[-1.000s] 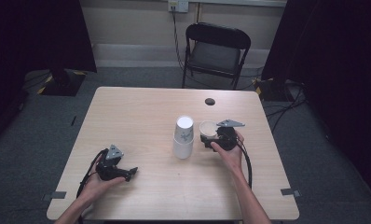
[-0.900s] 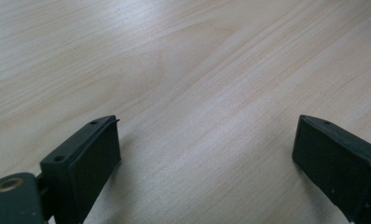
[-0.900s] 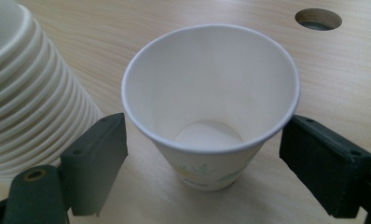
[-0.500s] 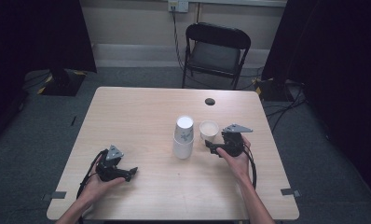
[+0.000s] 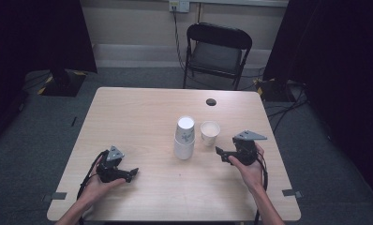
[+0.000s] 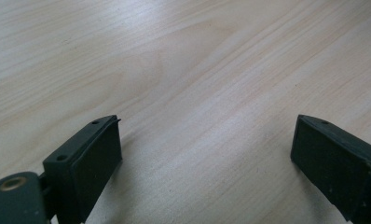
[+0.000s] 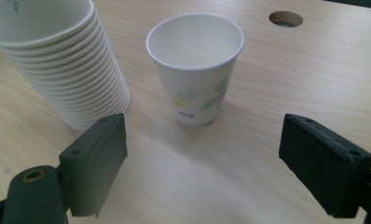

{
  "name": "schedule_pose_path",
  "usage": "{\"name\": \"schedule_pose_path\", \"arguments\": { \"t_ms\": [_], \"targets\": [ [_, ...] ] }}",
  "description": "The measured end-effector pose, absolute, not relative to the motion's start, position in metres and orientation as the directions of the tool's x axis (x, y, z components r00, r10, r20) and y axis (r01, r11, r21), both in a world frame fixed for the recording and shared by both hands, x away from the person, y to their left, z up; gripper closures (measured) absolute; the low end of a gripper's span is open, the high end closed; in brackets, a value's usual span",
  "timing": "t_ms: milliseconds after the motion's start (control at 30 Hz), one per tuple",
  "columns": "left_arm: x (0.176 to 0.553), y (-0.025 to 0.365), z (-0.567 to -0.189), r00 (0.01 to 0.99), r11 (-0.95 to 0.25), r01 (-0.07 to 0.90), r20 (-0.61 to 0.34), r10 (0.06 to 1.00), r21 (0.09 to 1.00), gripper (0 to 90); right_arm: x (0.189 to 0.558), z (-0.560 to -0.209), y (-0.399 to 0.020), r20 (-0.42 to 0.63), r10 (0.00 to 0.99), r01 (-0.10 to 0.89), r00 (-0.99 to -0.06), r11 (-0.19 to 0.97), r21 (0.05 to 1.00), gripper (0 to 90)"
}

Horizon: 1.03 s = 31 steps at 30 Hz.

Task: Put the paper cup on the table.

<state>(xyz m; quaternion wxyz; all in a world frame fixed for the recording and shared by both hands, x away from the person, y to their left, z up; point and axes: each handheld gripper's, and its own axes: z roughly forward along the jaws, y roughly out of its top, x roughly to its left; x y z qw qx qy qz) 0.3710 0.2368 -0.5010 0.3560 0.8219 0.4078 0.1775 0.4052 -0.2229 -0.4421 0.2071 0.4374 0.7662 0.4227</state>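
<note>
The right hand-held gripper [image 5: 220,151] is sitting right of centre in the high view, its jaws spread wide and holding nothing, pointing toward the single paper cup [image 5: 209,131] that is standing upright on the desk [image 5: 142,108] just above and to its left. In the right gripper view that cup [image 7: 195,67] is standing between the lines of the two open jaws but a little beyond them, not touched, with the stack of cups [image 7: 58,56] close beside it in the upper left of the frame. The stack [image 5: 184,137] is rising at the middle of the high view. The left hand-held gripper [image 5: 132,173] is resting at the lower left, jaws also wide apart over bare wood. By my reckoning the single cup is standing free, and the next move calls for either reaching for the stack or closing on this cup without nudging its neighbour.
</note>
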Motion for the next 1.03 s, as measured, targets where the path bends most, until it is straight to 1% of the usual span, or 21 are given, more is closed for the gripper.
{"name": "schedule_pose_path", "arguments": {
  "t_ms": [133, 400, 500, 633, 733, 833, 1033],
  "targets": [
    [0.371, 0.237, -0.501, 0.606, -0.416, 0.543, 0.003, 0.796, 0.73, 8.2, 0.392, -0.447, -0.234, 0.034, 0.854, 0.49, -0.52, 0.265, 0.83, 15.4],
    [0.371, 0.237, -0.501, 0.605, -0.415, 0.544, 0.002, 0.796, 0.73, 8.2, 0.367, -0.465, -0.249, 0.039, 0.843, 0.531, -0.536, 0.301, 0.792, 15.1],
    [0.37, 0.237, -0.501, 0.603, -0.414, 0.545, 0.002, 0.798, 0.729, 8.2, 0.359, -0.478, -0.252, 0.04, 0.839, 0.57, -0.542, 0.332, 0.752, 15.2],
    [0.37, 0.236, -0.501, 0.6, -0.412, 0.546, 0.003, 0.8, 0.729, 8.2, 0.348, -0.494, -0.25, 0.016, 0.847, 0.61, -0.532, 0.37, 0.701, 14.7],
    [0.369, 0.237, -0.501, 0.6, -0.412, 0.547, 0.002, 0.8, 0.729, 8.2, 0.346, -0.496, -0.248, -0.006, 0.851, 0.598, -0.526, 0.374, 0.709, 13.9],
    [0.369, 0.237, -0.501, 0.6, -0.413, 0.546, 0.003, 0.8, 0.729, 8.2, 0.344, -0.499, -0.247, -0.003, 0.863, 0.585, -0.504, 0.345, 0.734, 13.4],
    [0.37, 0.236, -0.501, 0.6, -0.41, 0.547, 0.0, 0.8, 0.73, 8.0, 0.344, -0.499, -0.246, -0.005, 0.87, 0.589, -0.493, 0.338, 0.734, 13.4]
  ]
}}
